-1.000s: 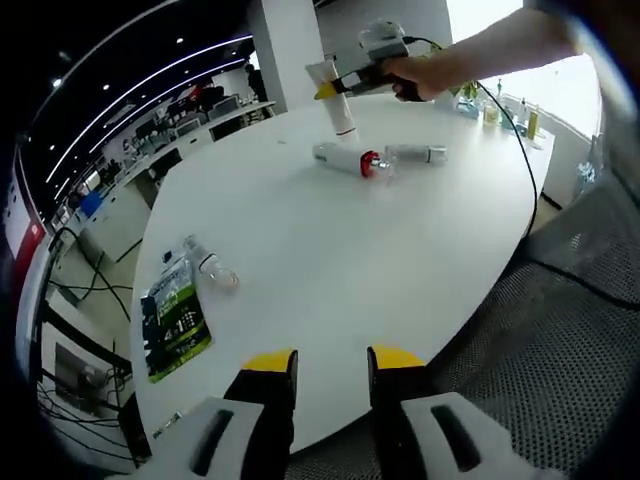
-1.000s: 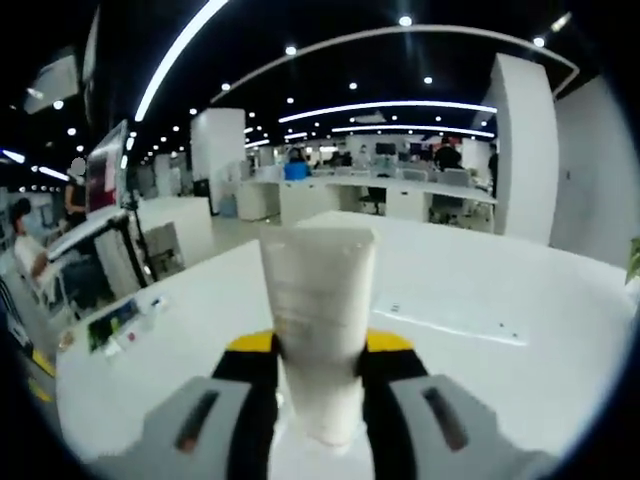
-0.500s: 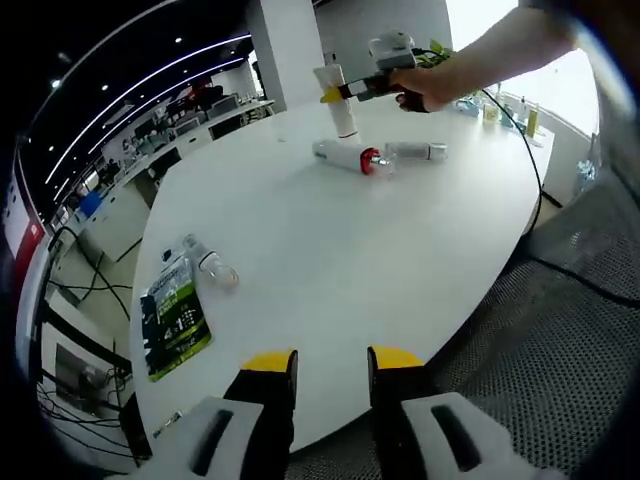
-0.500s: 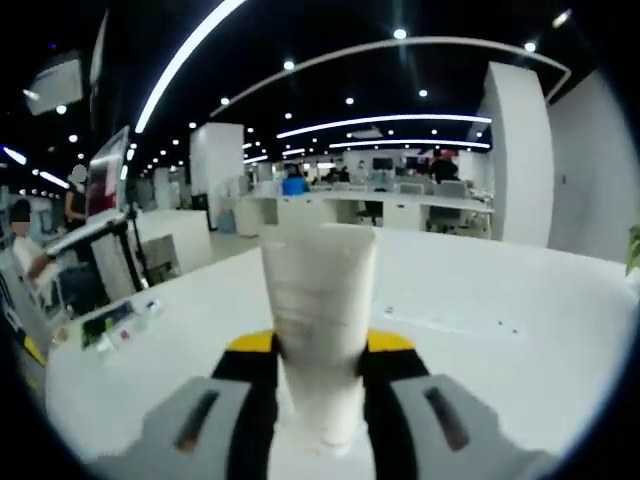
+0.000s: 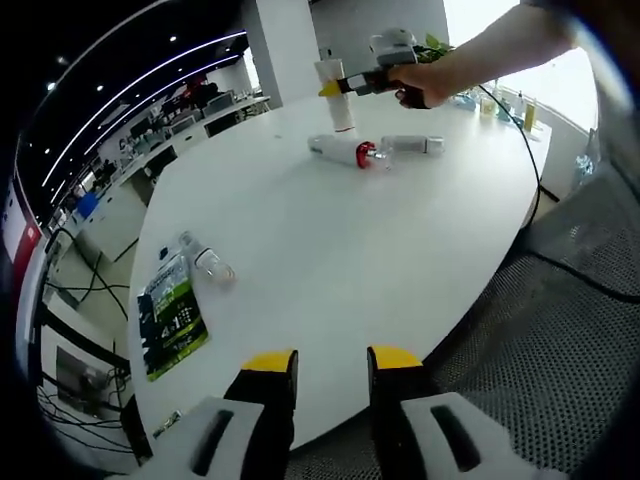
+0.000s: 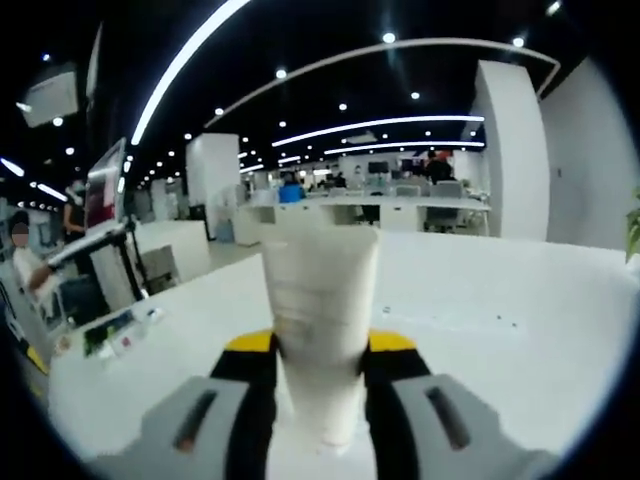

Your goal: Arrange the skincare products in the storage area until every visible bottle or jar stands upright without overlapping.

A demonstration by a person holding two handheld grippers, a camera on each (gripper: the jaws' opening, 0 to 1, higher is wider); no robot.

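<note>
The white tube's foot is hidden between the right gripper's jaws. Labels on the green packet and lying bottles stay too small to read

Grey claw bodies with yellow-tipped black jaws; bare forearm; trailing black cable

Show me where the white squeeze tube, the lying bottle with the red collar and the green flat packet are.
white squeeze tube [image 6: 318, 300], right gripper view, body.
lying bottle with the red collar [image 5: 340, 151], left gripper view, white body.
green flat packet [image 5: 172, 318], left gripper view, centre.

My left gripper hangs low, its jaws parted on nothing; my right gripper is clamped on the white tube, my hand outstretched.
</note>
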